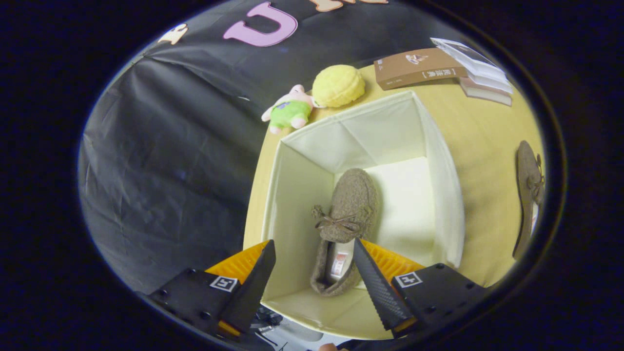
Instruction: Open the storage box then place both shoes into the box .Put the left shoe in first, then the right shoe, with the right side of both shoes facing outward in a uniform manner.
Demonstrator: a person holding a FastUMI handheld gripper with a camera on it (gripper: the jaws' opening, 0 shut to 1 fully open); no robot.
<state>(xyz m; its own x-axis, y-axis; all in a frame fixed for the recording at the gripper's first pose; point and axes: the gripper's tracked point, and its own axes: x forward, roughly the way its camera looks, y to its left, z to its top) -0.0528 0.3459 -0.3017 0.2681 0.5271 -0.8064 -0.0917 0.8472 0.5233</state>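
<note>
An open cream fabric storage box (441, 195) stands on the yellow table, and I look down into it. One brown fuzzy shoe with a bow (348, 214) lies on the box floor against its left wall, toe pointing away. Its heel sits between my fingers and below them. My gripper (312, 248) hangs open above the box, holding nothing. The second brown shoe (529, 187) lies on the table to the right of the box, outside it.
A yellow plush ball (338, 85) and a small pink toy in green (290, 113) sit beyond the box at the table's far edge. A brown book (417, 67) and a stack of papers (480, 68) lie at the far right.
</note>
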